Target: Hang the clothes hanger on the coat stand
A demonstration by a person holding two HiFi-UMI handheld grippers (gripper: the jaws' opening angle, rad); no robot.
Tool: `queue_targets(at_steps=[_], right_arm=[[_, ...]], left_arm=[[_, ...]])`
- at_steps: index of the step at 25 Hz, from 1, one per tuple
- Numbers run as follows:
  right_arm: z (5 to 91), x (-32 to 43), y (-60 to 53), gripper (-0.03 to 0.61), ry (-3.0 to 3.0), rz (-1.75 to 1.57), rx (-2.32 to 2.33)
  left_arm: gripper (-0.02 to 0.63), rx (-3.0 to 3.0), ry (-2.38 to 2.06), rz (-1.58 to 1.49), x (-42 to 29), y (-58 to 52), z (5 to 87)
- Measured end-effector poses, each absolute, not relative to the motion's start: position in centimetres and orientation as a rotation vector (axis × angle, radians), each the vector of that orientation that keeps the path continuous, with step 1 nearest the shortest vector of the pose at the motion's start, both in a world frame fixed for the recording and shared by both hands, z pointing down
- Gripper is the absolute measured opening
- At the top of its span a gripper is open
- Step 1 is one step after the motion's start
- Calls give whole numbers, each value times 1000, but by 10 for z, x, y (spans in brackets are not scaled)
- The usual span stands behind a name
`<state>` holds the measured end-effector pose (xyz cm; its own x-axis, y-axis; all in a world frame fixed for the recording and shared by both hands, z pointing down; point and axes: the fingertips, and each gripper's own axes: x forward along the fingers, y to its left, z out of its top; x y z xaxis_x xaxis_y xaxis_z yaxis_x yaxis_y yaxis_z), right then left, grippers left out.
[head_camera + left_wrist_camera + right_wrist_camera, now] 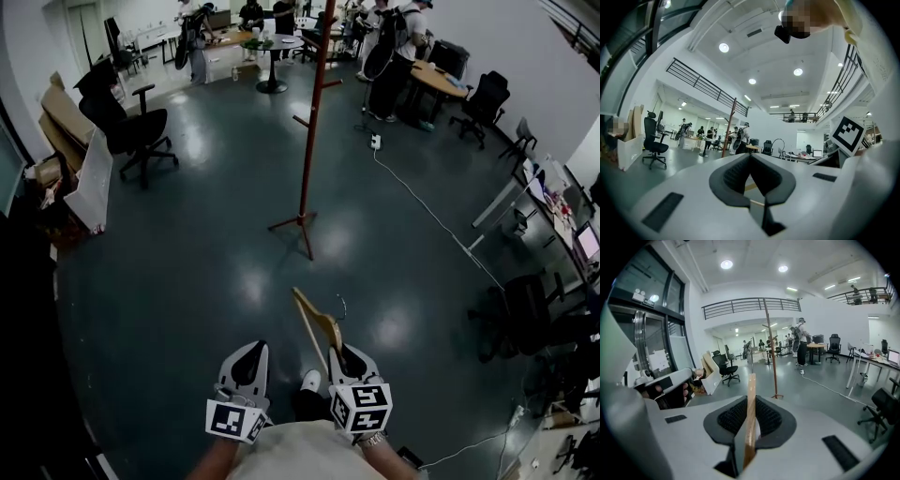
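Head view: pale wooden clothes hanger (315, 324) at lower centre, over the dark glossy floor (187, 253), one arm end caught in the right tool (345, 360). Its long axis runs away from the holder and slightly left, the free end pointing towards the foot of the tall reddish-brown coat stand (306, 141), which stands well apart. A small hook rises near the hanger's middle. The left tool (247, 360) is just beside it, not touching.

Right gripper view: the hanger (750, 399) is seen edge-on as a thin upright strip. The right tool's (751, 422) jaws are pressed on it from both sides. The coat stand (772, 352) is straight ahead.

Left gripper view: the left tool's (752, 180) jaws are together, with nothing between them. The coat stand (730, 126) is distant, left of centre.
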<state>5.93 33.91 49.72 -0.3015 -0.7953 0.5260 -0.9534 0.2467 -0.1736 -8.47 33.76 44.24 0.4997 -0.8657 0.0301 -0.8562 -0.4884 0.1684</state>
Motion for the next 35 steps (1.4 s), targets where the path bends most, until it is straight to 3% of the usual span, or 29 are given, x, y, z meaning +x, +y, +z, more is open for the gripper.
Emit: queue_targets(at_steps=[6,15,27,35], right_arm=[[489,107,282,69,-2259,635,1566],[477,123,243,69,-2290,611,1548],[472,135,170,69,-2164,580,1702],[479,105,72,69,-2065,592,1778]], left_arm=[[12,2598,-1525,-88,-23,286,423],[12,2609,-1562,-108,1,249,408],[12,2678,-1421,-131,5,150,408],[12,2672,-1359,-141,-35,38,418]])
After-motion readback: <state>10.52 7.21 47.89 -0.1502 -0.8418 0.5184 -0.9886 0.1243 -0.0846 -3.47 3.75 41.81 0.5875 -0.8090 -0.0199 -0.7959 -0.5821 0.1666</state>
